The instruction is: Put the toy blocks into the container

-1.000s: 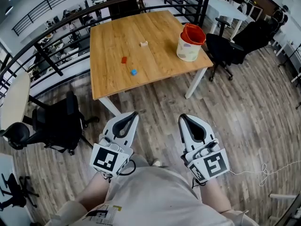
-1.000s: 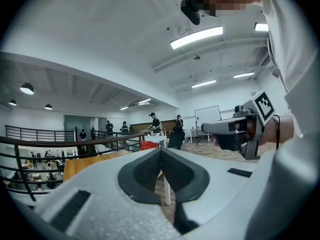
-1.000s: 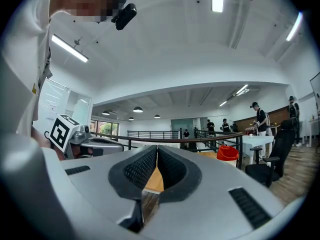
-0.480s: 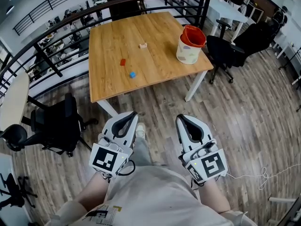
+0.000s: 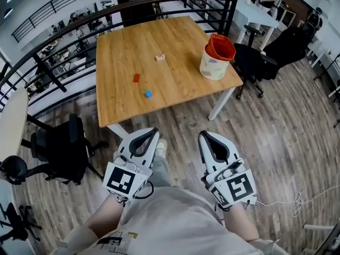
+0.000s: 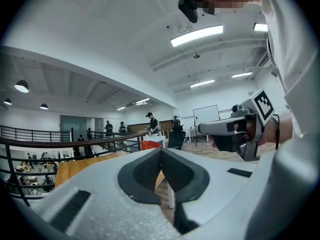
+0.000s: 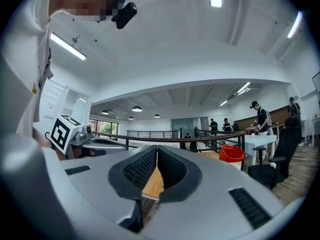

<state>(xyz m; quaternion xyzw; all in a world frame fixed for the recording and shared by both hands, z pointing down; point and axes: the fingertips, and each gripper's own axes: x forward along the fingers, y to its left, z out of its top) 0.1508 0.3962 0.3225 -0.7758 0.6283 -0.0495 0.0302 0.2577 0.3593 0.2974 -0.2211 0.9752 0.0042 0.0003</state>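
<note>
Head view: we stand short of the desk (image 5: 180, 41). Three small blocks lie on it, well apart from one another: the tan block (image 5: 160, 58) farthest from us, the red block (image 5: 136, 78) in the middle, the blue block (image 5: 148, 93) nearest our edge. The container (image 5: 215, 62), cream with a red rim, stands upright by the desk's right corner, well apart from all three, and we cannot see anything inside it. The left claw (image 5: 153, 132) and right claw (image 5: 204, 136) hang side by side over the floor (image 5: 276, 121), close to our body and not yet over the desk.

Left gripper view: the pads are pressed together with nothing between them. The desk edge and the red rim show beyond the tips.

Right gripper view: here too the pads meet and carry nothing. The desk top shows through the slit below them, and the container sits off to the right.

As we judge it, the step in hand is the approach, and no block is in yet. We would:
- square up to the near edge;
- spread one claw before lowering it;
- take the blue block first, since it is the nearest;
- set the pads across two flat faces, low on the block, because it is small and may well squirt out;
- release only once past the rim.
</note>
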